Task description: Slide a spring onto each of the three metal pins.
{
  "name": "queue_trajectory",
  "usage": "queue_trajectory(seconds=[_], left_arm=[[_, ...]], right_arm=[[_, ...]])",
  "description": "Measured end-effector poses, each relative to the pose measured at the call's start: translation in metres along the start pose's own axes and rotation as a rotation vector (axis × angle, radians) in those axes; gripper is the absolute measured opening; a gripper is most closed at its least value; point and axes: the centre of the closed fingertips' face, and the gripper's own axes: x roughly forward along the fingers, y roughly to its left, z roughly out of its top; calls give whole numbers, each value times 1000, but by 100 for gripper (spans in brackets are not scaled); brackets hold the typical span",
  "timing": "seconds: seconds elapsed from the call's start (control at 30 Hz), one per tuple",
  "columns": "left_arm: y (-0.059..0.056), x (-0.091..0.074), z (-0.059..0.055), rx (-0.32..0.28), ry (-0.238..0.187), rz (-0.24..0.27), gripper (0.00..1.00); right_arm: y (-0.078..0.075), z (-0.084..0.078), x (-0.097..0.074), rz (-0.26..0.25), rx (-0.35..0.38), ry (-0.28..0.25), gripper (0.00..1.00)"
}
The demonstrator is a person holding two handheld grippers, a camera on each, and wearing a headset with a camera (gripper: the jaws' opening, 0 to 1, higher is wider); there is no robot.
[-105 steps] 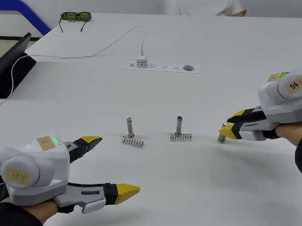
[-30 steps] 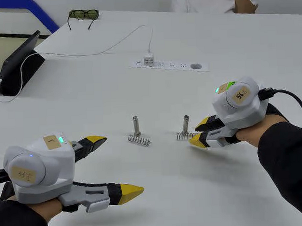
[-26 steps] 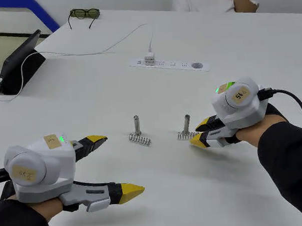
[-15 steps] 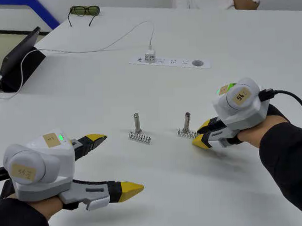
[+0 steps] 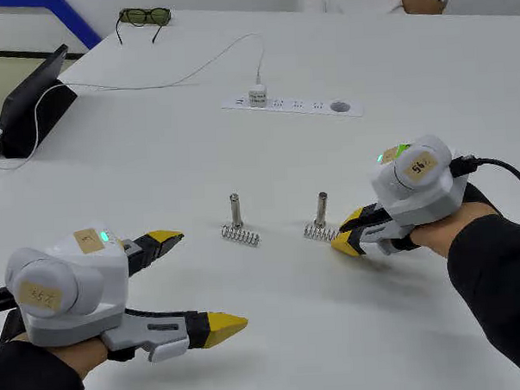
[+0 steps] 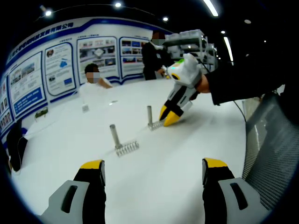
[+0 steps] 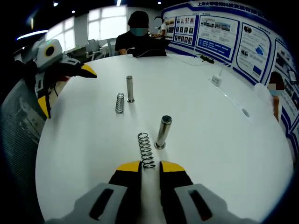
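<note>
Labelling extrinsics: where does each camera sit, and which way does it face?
Head view: on the headset, looking forward and down at the table, left gripper, right gripper and dark sleeves.
Left gripper view: on the left gripper, facing the right gripper past two pins; own jaws wide apart.
Right gripper view: on the right gripper, facing a spring at its jaws.
Shared: each gripper view shows the other gripper.

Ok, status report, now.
Left gripper open. Right gripper jaws nearly together around end of near spring, grip unclear. Near pin, far pin both bare; far spring flat beside its pin. Nothing blocking.
</note>
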Motion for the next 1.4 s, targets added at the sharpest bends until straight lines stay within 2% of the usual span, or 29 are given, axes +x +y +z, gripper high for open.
queue_trajectory(seconds=[0.73, 1.4], left_arm=[[1, 0, 1, 3, 1, 0, 87], [1, -1, 4, 8, -11, -2, 87]], right_arm=[[3, 1, -5, -1, 4, -10, 12], [6, 27, -29, -26, -59, -36, 12]])
